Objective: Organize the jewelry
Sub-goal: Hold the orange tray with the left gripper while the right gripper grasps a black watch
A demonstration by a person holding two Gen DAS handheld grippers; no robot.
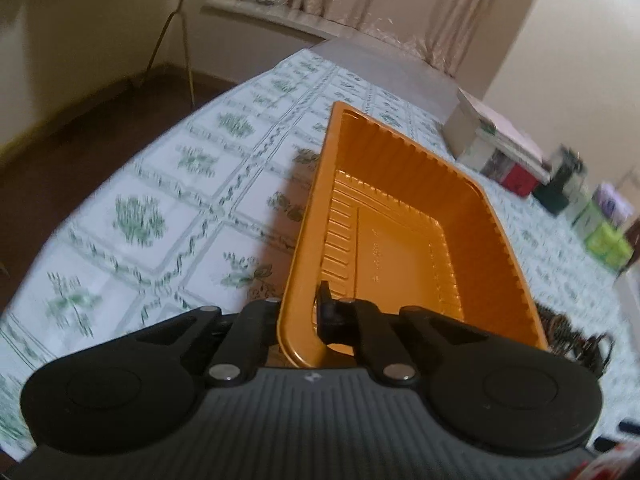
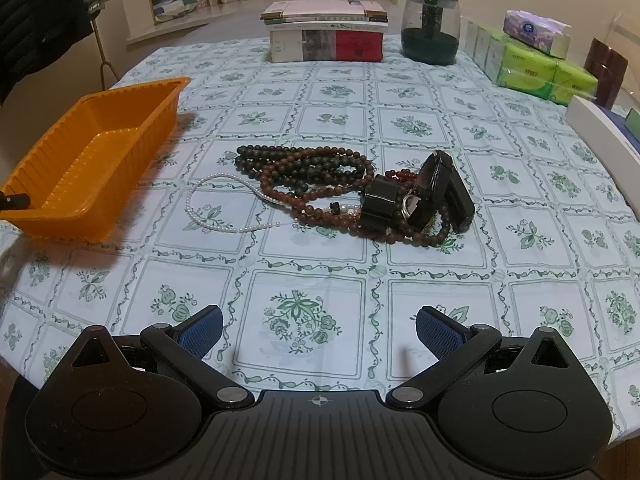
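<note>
An empty orange plastic tray (image 1: 400, 240) fills the left wrist view. My left gripper (image 1: 298, 314) is shut on the tray's near wall, with one finger inside the tray and the other outside. In the right wrist view the tray (image 2: 92, 160) sits at the table's left, a shadow under its near end, with a black fingertip (image 2: 14, 201) at its corner. A jewelry pile lies mid-table: dark bead necklaces (image 2: 304, 168), a pearl strand (image 2: 208, 204) and black chunky bracelets (image 2: 424, 192). My right gripper (image 2: 320, 332) hovers open near the front edge, with nothing between its blue pads.
A flowered tablecloth (image 2: 312, 272) covers the table. At the back stand a stack of books (image 2: 326, 36) and a glass jar (image 2: 431, 28). Tissue packs (image 2: 536, 64) and a white box (image 2: 600, 128) line the right side. The table's left edge runs just past the tray.
</note>
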